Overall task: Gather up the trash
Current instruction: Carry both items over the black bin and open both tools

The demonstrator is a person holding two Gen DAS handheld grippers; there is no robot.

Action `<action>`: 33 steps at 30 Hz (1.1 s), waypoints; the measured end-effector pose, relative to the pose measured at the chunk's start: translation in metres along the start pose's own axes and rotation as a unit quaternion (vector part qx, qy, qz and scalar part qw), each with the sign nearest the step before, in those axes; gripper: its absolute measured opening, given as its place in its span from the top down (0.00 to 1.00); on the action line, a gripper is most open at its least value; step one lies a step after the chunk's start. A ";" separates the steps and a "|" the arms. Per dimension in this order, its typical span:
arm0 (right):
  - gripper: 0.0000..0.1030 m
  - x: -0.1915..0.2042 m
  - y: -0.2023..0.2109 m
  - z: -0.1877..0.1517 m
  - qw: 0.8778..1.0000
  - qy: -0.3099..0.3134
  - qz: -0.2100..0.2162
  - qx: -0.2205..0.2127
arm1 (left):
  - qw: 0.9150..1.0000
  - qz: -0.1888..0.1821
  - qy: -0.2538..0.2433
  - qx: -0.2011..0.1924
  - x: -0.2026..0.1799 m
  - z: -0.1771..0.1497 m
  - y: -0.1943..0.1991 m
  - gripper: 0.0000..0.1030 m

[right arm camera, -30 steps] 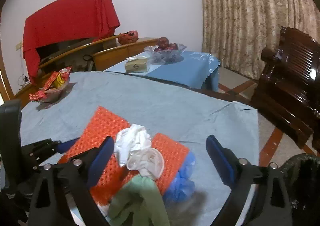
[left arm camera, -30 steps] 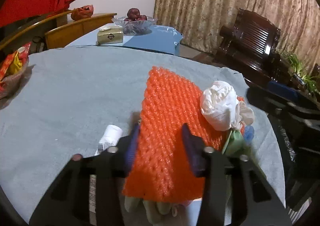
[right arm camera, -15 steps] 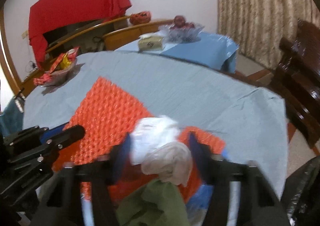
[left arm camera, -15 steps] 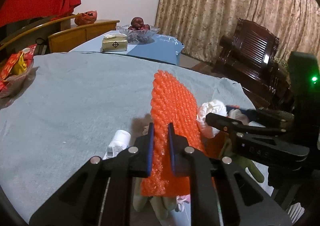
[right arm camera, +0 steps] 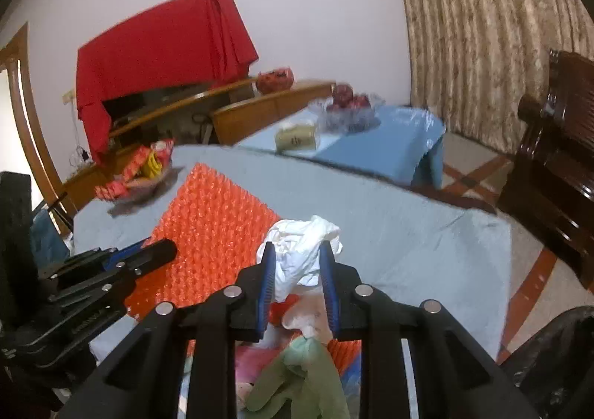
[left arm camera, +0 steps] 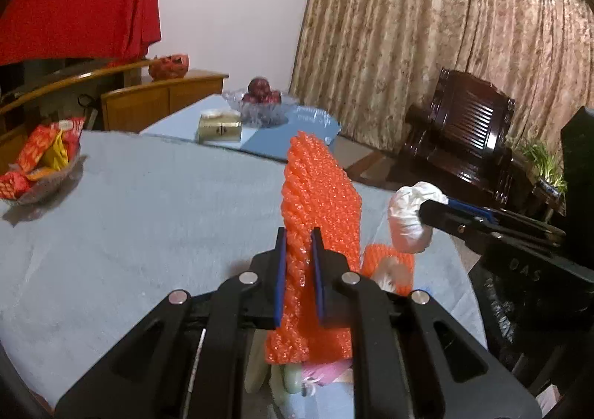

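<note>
Both claws now lifted. Your left gripper (left arm camera: 299, 255) pinches orange foam net (left arm camera: 319, 192), up off table (left arm camera: 148, 218). Your right gripper (right arm camera: 298, 272) closing on white tissue wad (right arm camera: 302, 244). Trash ready for black bag (right arm camera: 557, 356).

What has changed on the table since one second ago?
The left gripper shut on the orange foam net and raised it on edge. The right gripper is closing on the white wad, lifting it. The snack basket and fruit bowl stayed.
</note>
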State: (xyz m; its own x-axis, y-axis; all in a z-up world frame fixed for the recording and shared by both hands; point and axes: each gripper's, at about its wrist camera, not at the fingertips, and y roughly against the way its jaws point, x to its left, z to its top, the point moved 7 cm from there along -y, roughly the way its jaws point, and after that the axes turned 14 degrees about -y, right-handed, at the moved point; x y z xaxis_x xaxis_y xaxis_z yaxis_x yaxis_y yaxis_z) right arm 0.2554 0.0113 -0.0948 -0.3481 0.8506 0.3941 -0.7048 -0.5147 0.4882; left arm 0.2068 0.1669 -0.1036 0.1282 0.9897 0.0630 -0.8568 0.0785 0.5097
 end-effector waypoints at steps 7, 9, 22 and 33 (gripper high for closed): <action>0.77 -0.009 0.045 0.016 0.999 -0.003 -0.014 -0.037 | 1.000 -0.015 -0.012 -0.022 -0.031 0.023 0.020 0.89; 0.77 -0.019 0.058 0.018 0.999 -0.008 -0.023 -0.044 | 0.999 -0.025 -0.019 -0.026 -0.046 0.030 0.023 0.89; 0.77 -0.115 0.148 0.009 0.987 -0.063 -0.122 -0.083 | 0.991 -0.111 -0.068 -0.035 -0.163 0.048 0.016 0.89; 0.77 -0.195 0.209 -0.008 0.968 -0.101 -0.204 -0.101 | 0.975 -0.189 -0.111 -0.032 -0.272 0.045 0.000 0.89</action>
State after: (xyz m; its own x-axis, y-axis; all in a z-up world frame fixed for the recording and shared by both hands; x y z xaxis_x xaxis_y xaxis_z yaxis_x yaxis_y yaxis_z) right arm 0.1707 -0.2615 -0.0760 0.0992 0.9296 0.3550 -0.8717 -0.0909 0.4816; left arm 0.1943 -0.1075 -0.0816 0.5388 0.8397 0.0688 -0.7567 0.4464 0.4776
